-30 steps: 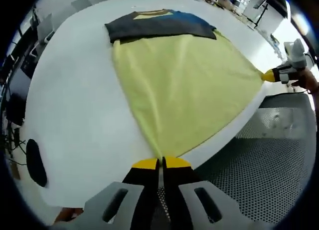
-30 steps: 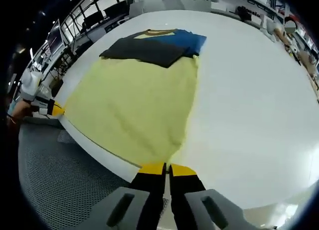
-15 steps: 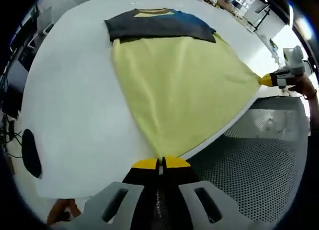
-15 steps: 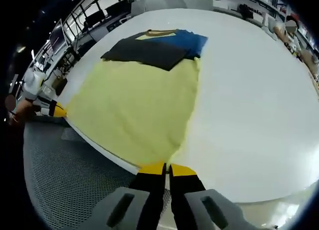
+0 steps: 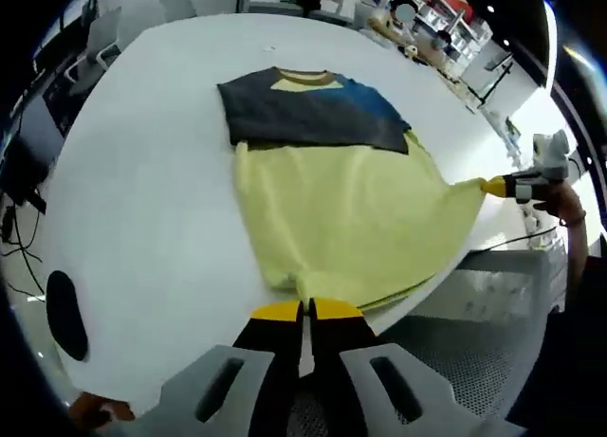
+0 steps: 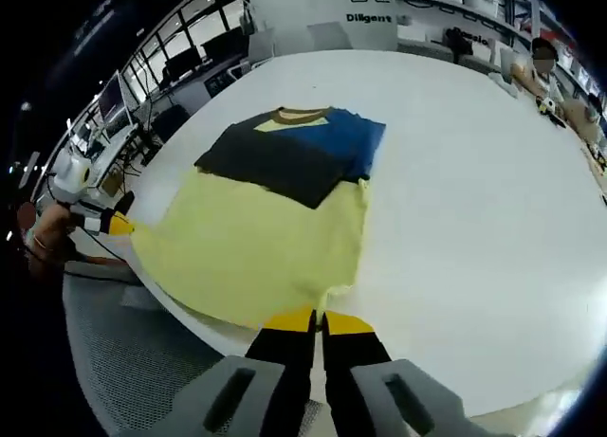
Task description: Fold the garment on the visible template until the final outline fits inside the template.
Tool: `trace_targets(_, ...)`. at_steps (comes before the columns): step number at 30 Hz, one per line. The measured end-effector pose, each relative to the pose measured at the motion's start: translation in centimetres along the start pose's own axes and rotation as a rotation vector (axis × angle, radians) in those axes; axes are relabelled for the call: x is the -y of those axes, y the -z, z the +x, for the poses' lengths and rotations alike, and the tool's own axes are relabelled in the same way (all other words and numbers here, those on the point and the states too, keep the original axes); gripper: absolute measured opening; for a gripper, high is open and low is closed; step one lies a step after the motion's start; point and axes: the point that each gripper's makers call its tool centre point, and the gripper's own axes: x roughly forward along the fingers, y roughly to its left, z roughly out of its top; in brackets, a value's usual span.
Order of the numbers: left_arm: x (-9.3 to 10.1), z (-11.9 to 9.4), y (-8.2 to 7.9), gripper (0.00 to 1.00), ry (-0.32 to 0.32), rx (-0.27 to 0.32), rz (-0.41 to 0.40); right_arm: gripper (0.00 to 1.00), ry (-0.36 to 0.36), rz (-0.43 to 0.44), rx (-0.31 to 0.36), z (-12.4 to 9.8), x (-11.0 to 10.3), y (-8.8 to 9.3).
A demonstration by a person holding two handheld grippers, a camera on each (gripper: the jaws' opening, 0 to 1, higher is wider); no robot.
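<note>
So the garment (image 5: 351,209) is a yellow tee with dark grey and blue across the top, lying flat on the white bench (image 5: 142,191) with its neck end far from the person and its hem right at the near edge. The sleeves look already folded in over the chest, which is why that dark band (image 6: 285,157) sits as a tidy rectangle, though I can't say for sure how those layers are stacked from this angle.

Both tongs are clamped together on the hem corners. The left tongs (image 5: 304,311) pinch one bottom corner of the yellow cloth, and the right tongs (image 6: 318,320) pinch the other. You can see each one from the other side too: the right tongs poke in at the far corner of the hem in the left gripper view, with a hand (image 5: 561,202) behind them.

Progress-wise I'd call it partway. The sides seem dealt with, but the long yellow body is still spread out at full length. What's left is carrying the hem up toward the collar, probably once or twice. I can't make out a template outline on the bench, so can't judge the fit.
</note>
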Motion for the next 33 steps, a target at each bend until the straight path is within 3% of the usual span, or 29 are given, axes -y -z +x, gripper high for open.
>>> trace_targets(3, 0.1, -0.1, -0.4, 0.00, 0.019, 0.010, 0.007, 0.00, -0.004, 0.003, 0.015, -0.2, 0.1, -0.9)
trace_targets(4, -0.3, -0.3, -1.5, 0.00, 0.025, 0.045, -0.058, 0.00, -0.005, 0.007, 0.027, -0.3, 0.2, -1.5)
trace_targets(6, -0.7, -0.5, -2.6, 0.00, 0.026, 0.068, -0.061, 0.00, -0.002, 0.000, 0.047, -0.5, 0.2, -2.6)
trace_targets(8, -0.9, -0.8, -3.8, 0.00, 0.035, 0.093, -0.064, 0.00, 0.007, -0.022, 0.069, -0.8, 0.3, -4.1)
trace_targets(9, -0.9, -0.9, -4.4, 0.00, 0.041, 0.105, -0.061, 0.00, 0.015, -0.044, 0.100, -1.0, 0.3, -5.9)
trace_targets(10, -0.8, -1.2, -6.1, 0.00, 0.066, 0.154, -0.081, 0.00, 0.013, -0.050, 0.111, -1.0, 0.2, -6.5)
trace_targets(11, -0.9, -1.5, -7.3, 0.00, 0.072, 0.184, -0.104, 0.00, 0.021, -0.064, 0.136, -1.0, 0.5, -8.3)
trace_targets(14, -2.0, -1.9, -10.2, 0.00, 0.035, 0.240, -0.092, 0.00, 0.036, -0.070, 0.168, -0.9, 1.0, -10.4)
trace_targets(28, -2.8, -2.1, -12.7, 0.00, 0.019, 0.293, -0.080, 0.00, 0.051, -0.071, 0.193, -0.7, 1.6, -12.4)
trace_targets(33, -3.4, -2.4, -15.0, 0.00, 0.007, 0.329, -0.068, 0.00, 0.058, -0.075, 0.225, -0.8, 1.8, -14.4)
